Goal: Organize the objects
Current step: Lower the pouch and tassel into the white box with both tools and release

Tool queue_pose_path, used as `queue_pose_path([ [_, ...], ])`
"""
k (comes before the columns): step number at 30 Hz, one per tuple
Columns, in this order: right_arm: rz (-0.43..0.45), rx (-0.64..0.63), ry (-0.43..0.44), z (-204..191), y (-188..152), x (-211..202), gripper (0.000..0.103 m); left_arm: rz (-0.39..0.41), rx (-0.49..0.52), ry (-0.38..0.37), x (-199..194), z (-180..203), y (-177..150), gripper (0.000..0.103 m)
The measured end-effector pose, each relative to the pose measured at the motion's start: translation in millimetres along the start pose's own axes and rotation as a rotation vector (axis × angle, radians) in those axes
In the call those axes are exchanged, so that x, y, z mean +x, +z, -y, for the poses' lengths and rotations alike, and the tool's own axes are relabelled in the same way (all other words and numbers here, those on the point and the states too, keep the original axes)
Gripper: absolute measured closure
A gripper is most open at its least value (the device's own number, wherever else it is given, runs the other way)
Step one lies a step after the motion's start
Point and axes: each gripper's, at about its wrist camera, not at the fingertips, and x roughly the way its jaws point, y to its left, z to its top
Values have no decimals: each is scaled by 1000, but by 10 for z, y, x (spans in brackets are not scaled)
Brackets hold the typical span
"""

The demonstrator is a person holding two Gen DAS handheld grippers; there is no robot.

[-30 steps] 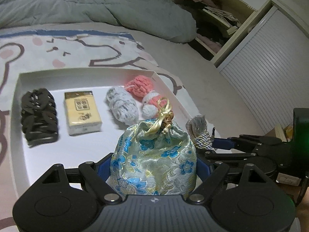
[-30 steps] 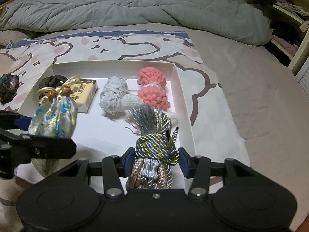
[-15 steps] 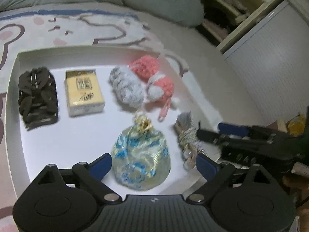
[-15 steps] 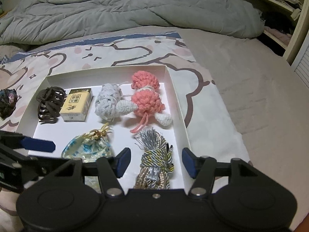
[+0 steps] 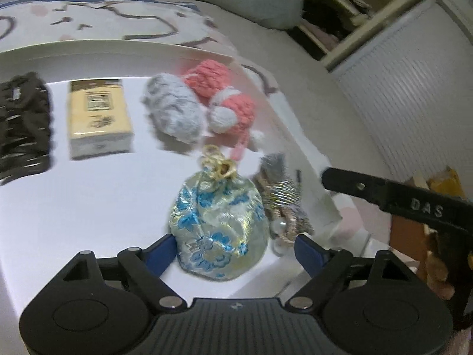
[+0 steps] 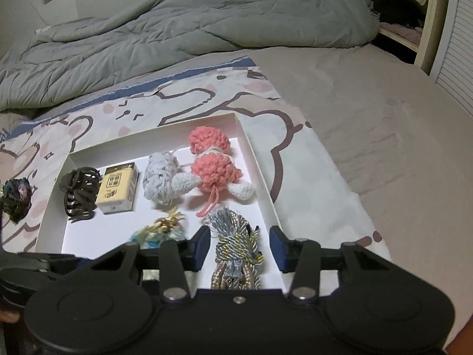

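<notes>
A shallow white tray (image 6: 260, 165) sits on a cartoon-print sheet (image 6: 295, 136) spread over the bed, with a grey duvet (image 6: 177, 29) bunched behind it. Outside the tray's left wall lies a dark iridescent scrunchie (image 6: 16, 199). Inside, from left to right along the back: a dark brown claw clip (image 6: 79, 190), a cream box (image 6: 118, 188), a grey yarn bundle (image 6: 161, 182) and a pink crocheted toy (image 6: 211, 162) with white tips. In the front row, a brocade pouch (image 5: 218, 224) with blue flowers and a gold tie rests on the tray floor, and just to its right lies a grey and gold cord tassel (image 6: 236, 248). The left gripper (image 5: 233, 251) stands apart around the pouch, its fingers not pressing it. The right gripper (image 6: 239, 245) is likewise spread wide, its fingers either side of the tassel without touching.
</notes>
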Motion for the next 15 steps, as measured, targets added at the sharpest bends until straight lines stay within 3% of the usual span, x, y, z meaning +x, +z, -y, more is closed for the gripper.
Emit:
queue_pose_path([
  [3,1,4,7,3,-8,-6,57,2,42,-29,21,88,1,16],
  [15,2,9,14,-10,-10,-37,57,43,45,50,-260,98,82,16],
])
